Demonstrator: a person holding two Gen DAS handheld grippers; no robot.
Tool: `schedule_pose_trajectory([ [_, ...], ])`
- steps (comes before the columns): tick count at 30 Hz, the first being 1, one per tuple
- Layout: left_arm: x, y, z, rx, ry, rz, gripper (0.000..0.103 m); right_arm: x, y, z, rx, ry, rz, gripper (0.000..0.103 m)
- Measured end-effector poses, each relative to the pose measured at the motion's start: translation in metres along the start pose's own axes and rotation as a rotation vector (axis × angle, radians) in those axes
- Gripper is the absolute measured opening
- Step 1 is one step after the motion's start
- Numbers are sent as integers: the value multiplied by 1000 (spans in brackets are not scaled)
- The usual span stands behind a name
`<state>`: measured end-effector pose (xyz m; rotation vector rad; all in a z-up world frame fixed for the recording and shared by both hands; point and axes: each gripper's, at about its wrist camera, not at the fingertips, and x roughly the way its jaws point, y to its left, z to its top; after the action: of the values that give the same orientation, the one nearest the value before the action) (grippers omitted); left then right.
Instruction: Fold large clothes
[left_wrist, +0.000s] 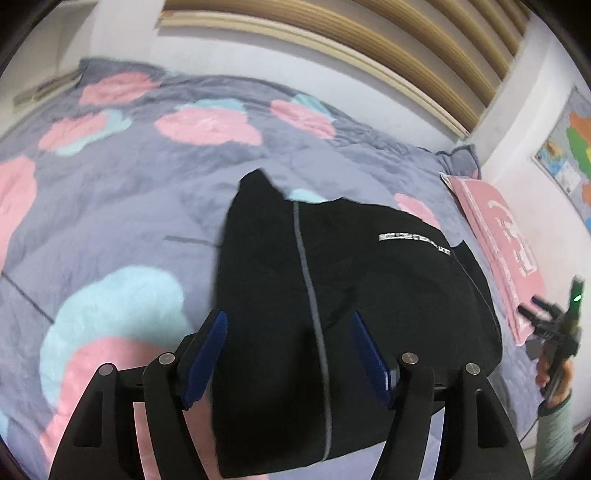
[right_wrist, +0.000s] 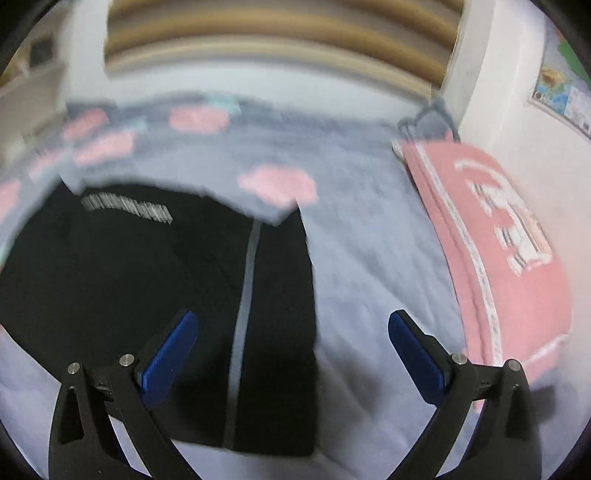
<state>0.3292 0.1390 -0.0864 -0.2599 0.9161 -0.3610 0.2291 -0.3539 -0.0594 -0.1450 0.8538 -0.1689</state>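
A black garment with a grey stripe and a white logo strip lies partly folded on the flowered grey bedcover. My left gripper hovers over its near part, blue pads standing apart on either side of the stripe and not pressing on cloth. In the right wrist view the same garment fills the left half. My right gripper stands wide open above its right edge, with nothing gripped. The left wrist view also shows the right gripper, small at the far right in a hand with a green sleeve.
A folded pink blanket with a white pattern lies along the bed's right side by the wall. A coloured map hangs on that wall. Wooden slats run behind the bed. Bare bedcover lies between garment and blanket.
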Motion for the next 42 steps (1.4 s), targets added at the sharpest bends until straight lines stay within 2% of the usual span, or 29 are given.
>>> schedule_pose_trajectory([
  [3, 9, 22, 0, -95, 21, -79, 71, 28, -19, -5, 54, 76, 39, 103],
  [5, 22, 36, 1, -156, 55, -119, 71, 46, -32, -12, 115, 113, 123, 103],
  [10, 56, 52, 4, -229, 104, -175, 71, 88, -48, -20, 226, 185, 340, 103],
  [13, 80, 63, 2, -281, 151, -174, 72, 109, -47, -22, 237, 223, 430, 103],
  [14, 87, 67, 0, -297, 171, -199, 74, 116, -45, -23, 243, 234, 458, 103],
  [16, 105, 72, -7, -356, 223, -327, 77, 130, -45, -25, 275, 263, 525, 103],
  [18, 121, 75, -13, -414, 270, -421, 77, 146, -45, -27, 313, 301, 605, 103],
  [21, 134, 76, -13, -454, 294, -487, 77, 168, -43, -27, 359, 338, 708, 103],
  [24, 133, 67, -9, -420, 289, -471, 77, 175, -32, -19, 341, 328, 756, 103],
  [25, 128, 61, -8, -387, 272, -467, 63, 173, -28, -18, 328, 322, 764, 98],
  [26, 120, 56, -6, -346, 247, -479, 53, 168, -23, -15, 302, 313, 771, 98],
  [29, 111, 52, -5, -325, 235, -526, 51, 161, -17, -14, 234, 282, 768, 95],
  [30, 115, 51, -3, -324, 248, -515, 52, 161, -17, -15, 221, 280, 775, 95],
  [31, 121, 51, -2, -328, 267, -494, 60, 162, -17, -16, 218, 283, 782, 95],
  [32, 128, 51, -2, -346, 291, -474, 73, 167, -17, -15, 226, 291, 794, 95],
  [33, 139, 53, -1, -381, 317, -463, 78, 174, -17, -14, 236, 304, 805, 95],
  [35, 159, 53, -3, -435, 355, -480, 79, 184, -12, -12, 243, 330, 825, 96],
  [37, 162, 47, 0, -433, 324, -458, 78, 189, -10, -8, 255, 328, 828, 96],
  [38, 157, 41, 1, -401, 297, -442, 63, 188, -9, -6, 257, 319, 824, 94],
  [39, 151, 37, 2, -374, 279, -434, 55, 184, -10, -6, 252, 302, 816, 91],
  [40, 140, 31, 2, -341, 241, -420, 44, 175, -11, -7, 239, 269, 803, 82],
  [41, 128, 26, 1, -322, 209, -421, 39, 167, -13, -9, 225, 240, 791, 70],
  [42, 117, 20, 1, -314, 183, -425, 38, 154, -15, -9, 206, 202, 770, 64],
])
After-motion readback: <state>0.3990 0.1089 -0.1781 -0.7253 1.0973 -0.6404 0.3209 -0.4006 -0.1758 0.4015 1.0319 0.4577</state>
